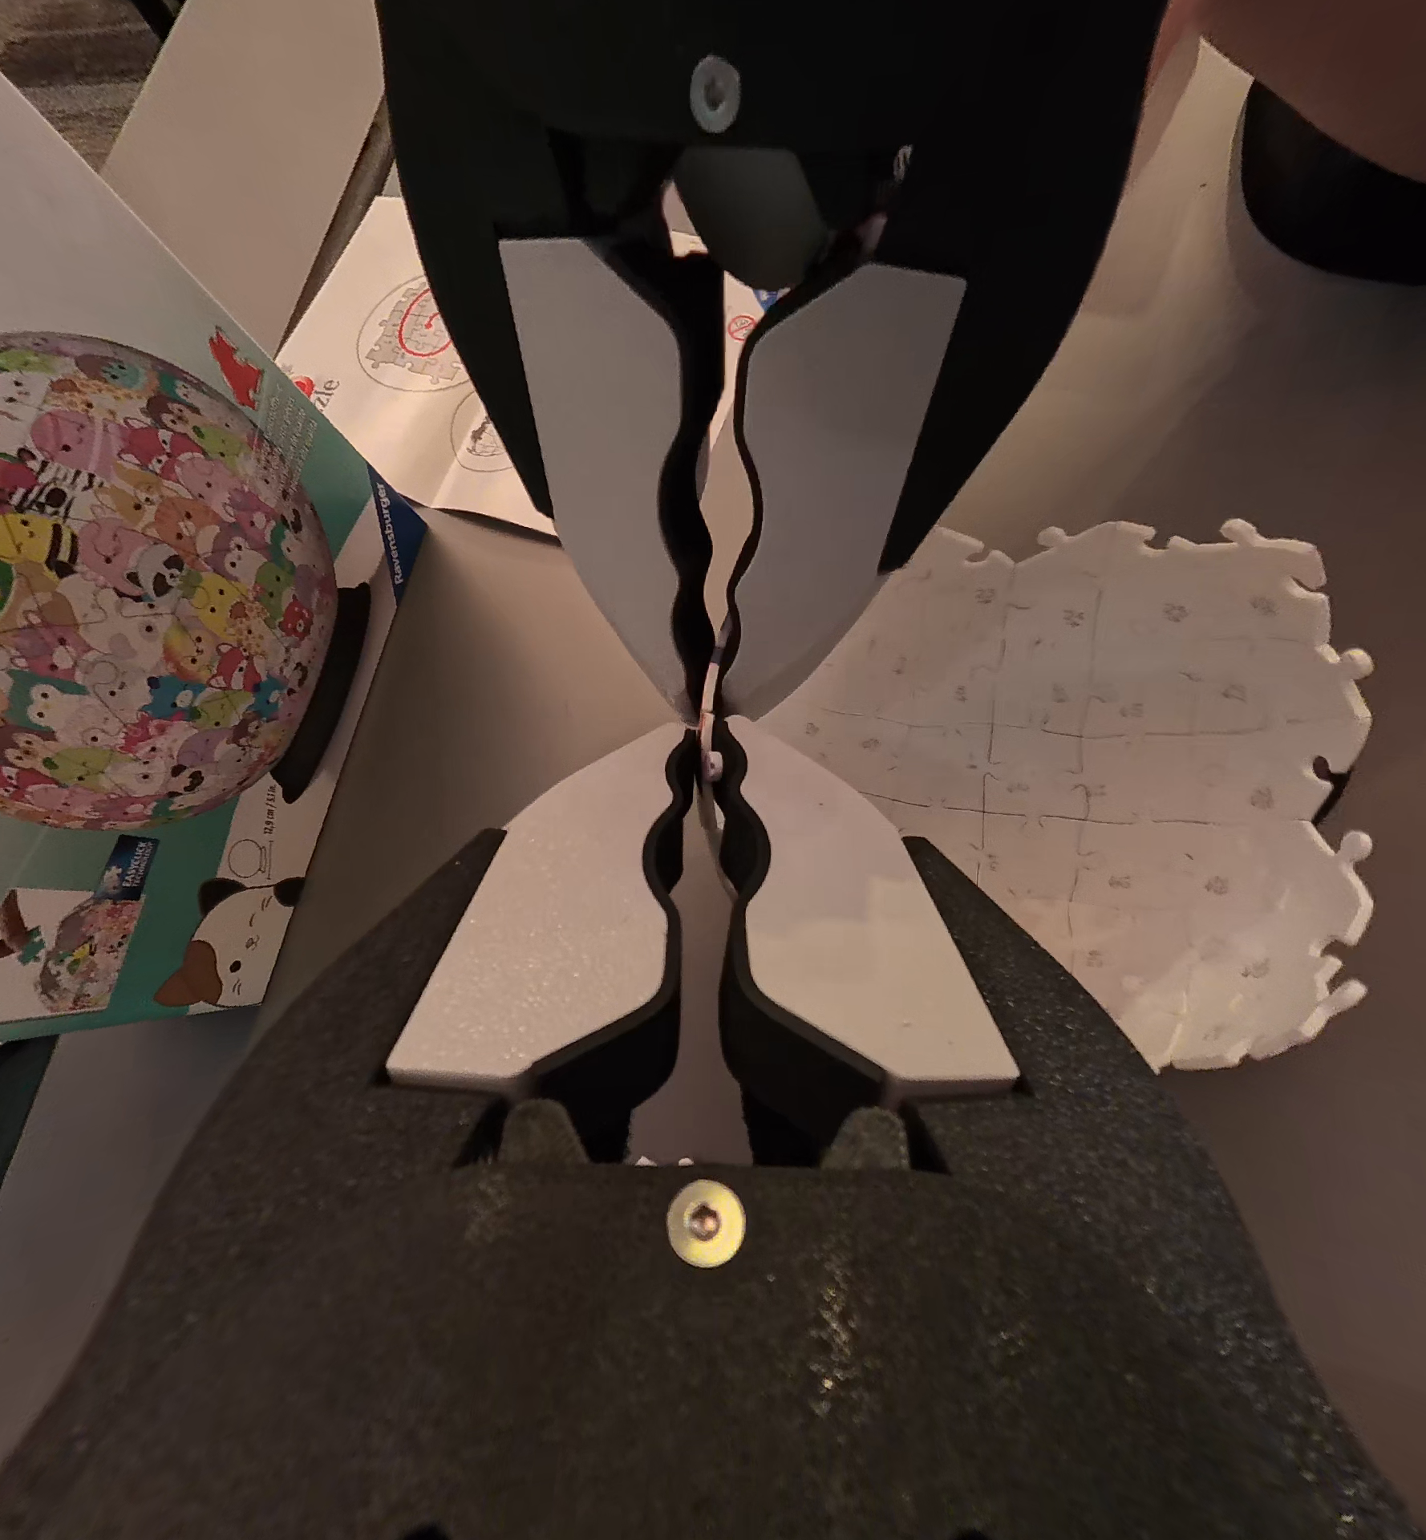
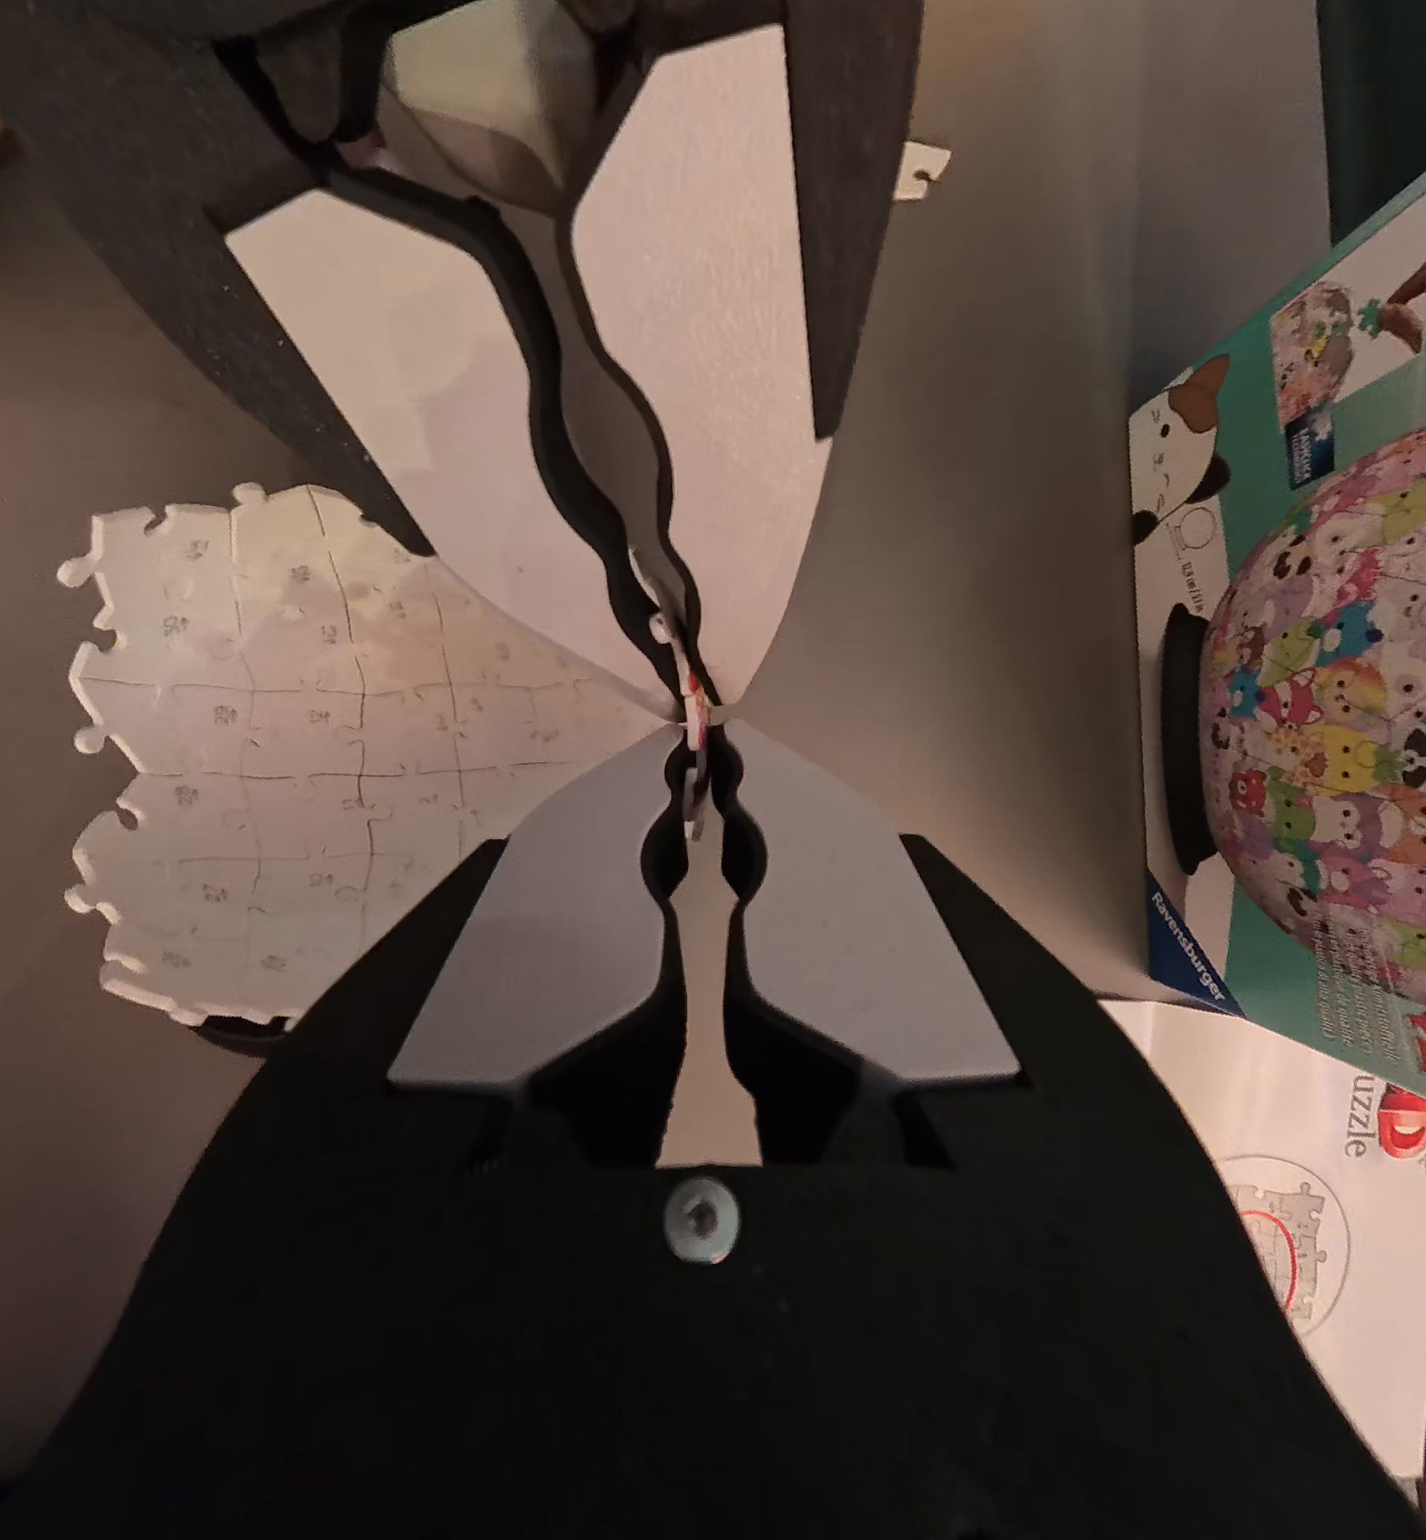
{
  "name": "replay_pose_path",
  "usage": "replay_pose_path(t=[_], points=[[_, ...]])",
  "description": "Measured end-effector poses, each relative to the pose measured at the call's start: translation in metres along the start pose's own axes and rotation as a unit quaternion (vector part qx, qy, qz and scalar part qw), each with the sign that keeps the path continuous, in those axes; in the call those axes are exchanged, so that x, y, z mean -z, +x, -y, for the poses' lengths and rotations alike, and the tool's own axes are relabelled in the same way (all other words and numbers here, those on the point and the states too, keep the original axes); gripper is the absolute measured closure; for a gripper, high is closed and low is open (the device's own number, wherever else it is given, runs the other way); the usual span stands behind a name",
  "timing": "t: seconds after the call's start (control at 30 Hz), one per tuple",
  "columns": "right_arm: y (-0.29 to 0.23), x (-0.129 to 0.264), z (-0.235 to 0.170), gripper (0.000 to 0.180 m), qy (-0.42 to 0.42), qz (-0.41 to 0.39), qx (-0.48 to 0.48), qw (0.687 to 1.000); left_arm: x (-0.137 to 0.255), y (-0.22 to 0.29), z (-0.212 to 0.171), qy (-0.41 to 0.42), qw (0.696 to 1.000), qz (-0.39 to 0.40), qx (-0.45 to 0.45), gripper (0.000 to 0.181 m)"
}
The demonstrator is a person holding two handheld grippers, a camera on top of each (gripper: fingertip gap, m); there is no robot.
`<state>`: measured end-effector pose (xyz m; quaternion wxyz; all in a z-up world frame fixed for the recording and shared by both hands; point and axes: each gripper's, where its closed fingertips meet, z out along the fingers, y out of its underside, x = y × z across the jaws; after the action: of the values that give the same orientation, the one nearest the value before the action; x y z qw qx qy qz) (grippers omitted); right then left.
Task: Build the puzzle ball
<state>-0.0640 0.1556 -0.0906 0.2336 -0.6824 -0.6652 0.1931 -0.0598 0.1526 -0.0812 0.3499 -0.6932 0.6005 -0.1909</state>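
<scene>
My left gripper (image 1: 703,746) and my right gripper (image 2: 703,750) meet tip to tip above the table. Both are shut on thin, colour-printed puzzle piece material (image 1: 711,760), seen edge-on between the tips, also in the right wrist view (image 2: 697,712). I cannot tell whether it is one piece or two joined. The right gripper (image 1: 708,696) comes in from the top of the left wrist view, the left gripper (image 2: 687,687) from the top of the right wrist view. The part-built puzzle ball shell (image 1: 1110,792) lies open side up, white and numbered inside, beside the grippers (image 2: 276,750).
The teal puzzle box (image 1: 110,625) with the ball picture lies on the table on the side away from the shell (image 2: 1318,667). A white instruction sheet (image 1: 410,375) lies by it (image 2: 1318,1183). One loose white piece (image 2: 918,171) lies farther off. Only a small space, under 4 cm, lies between the two pairs of fingers.
</scene>
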Motion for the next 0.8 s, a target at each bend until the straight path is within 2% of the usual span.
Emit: replay_pose_path(t=[0.13, 0.2, 0.3, 0.43, 0.63, 0.73, 0.8], points=[[0.001, -0.001, 0.000, 0.176, -0.007, -0.004, -0.013, 1.000, 0.000, -0.001, -0.001, -0.004, 1.000, 0.000, 0.008, 0.178], [0.003, -0.002, -0.003, 0.176, -0.010, -0.008, -0.012, 1.000, 0.004, 0.000, -0.001, -0.006, 1.000, -0.004, 0.020, 0.166], [0.006, 0.000, 0.001, 0.176, 0.008, -0.015, -0.017, 1.000, 0.024, -0.001, 0.000, 0.010, 0.999, -0.007, 0.034, 0.160], [0.009, 0.003, 0.001, 0.176, 0.009, -0.026, -0.009, 1.000, 0.038, -0.003, -0.006, 0.006, 0.999, -0.003, 0.053, 0.162], [0.008, 0.004, -0.001, 0.175, 0.006, -0.024, -0.015, 1.000, 0.018, -0.007, -0.019, -0.044, 0.998, 0.008, 0.053, 0.162], [0.006, 0.005, 0.000, 0.173, 0.001, -0.024, -0.012, 1.000, 0.012, -0.004, -0.018, -0.045, 0.998, 0.000, 0.049, 0.175], [0.006, 0.007, 0.002, 0.170, 0.003, -0.033, -0.002, 0.999, 0.012, -0.005, -0.018, -0.044, 0.998, 0.001, 0.048, 0.176]])
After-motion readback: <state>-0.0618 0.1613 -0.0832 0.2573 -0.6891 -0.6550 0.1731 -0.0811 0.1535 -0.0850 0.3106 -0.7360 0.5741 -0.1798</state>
